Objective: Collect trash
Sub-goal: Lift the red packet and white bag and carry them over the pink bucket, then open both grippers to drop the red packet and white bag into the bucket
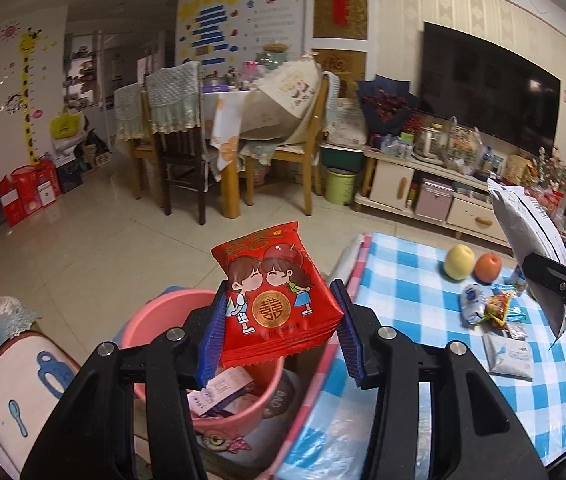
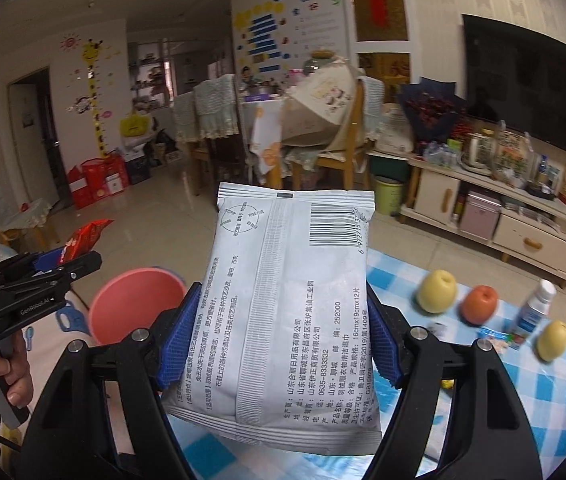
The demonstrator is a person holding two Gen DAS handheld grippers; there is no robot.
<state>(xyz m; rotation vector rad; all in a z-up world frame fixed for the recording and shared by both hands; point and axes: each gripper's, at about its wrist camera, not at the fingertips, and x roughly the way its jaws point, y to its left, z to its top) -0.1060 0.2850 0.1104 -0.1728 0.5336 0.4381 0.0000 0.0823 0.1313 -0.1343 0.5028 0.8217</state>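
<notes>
My left gripper point(image 1: 279, 320) is shut on a red snack packet point(image 1: 275, 296) with two cartoon children, held above the pink bin point(image 1: 155, 320) that stands beside the table. The bin holds some paper trash point(image 1: 223, 392). My right gripper point(image 2: 279, 336) is shut on a white wet-wipe pack point(image 2: 283, 312) with a barcode, held upright over the blue checked tablecloth point(image 2: 563, 380). The bin shows in the right wrist view point(image 2: 131, 304) to the left of the pack. The right gripper with its pack also shows in the left wrist view point(image 1: 555, 276). Several wrappers point(image 1: 495, 312) lie on the cloth.
A yellow apple point(image 1: 459, 262) and an orange fruit point(image 1: 488, 267) sit on the table's far side, with a small white bottle point(image 2: 531, 312) and another yellow fruit point(image 2: 553, 340). A flat white sachet point(image 1: 509, 356) lies nearer. A cushioned seat point(image 1: 11, 380) is left of the bin.
</notes>
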